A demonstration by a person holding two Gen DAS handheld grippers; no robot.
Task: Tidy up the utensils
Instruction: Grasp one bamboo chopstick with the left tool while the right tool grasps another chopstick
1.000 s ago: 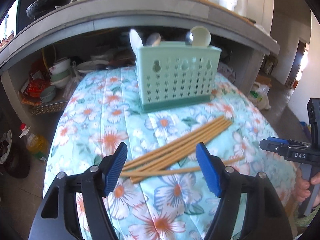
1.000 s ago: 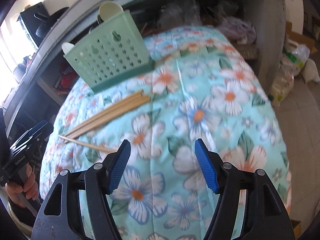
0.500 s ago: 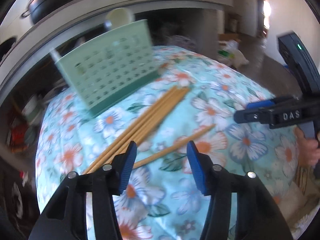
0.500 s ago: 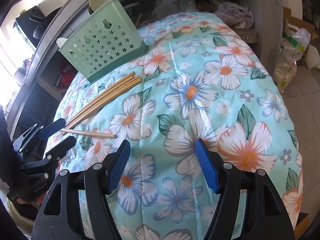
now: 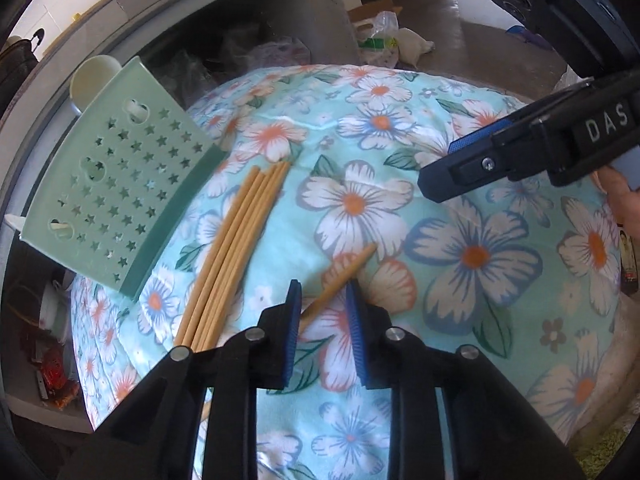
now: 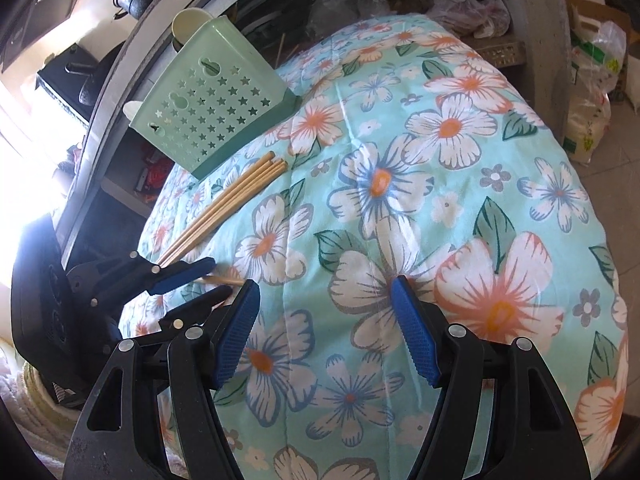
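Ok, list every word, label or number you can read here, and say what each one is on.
"DAS" - white letters on the black body of the right gripper, seen in the left wrist view; anything after it is cut off by the frame edge.
Packets on the shelf under the counter: print too small and blurred to read.

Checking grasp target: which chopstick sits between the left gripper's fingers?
The lone chopstick, lying apart and angled from the bundle of chopsticks beside the green caddy; the left gripper has just been closing around it.
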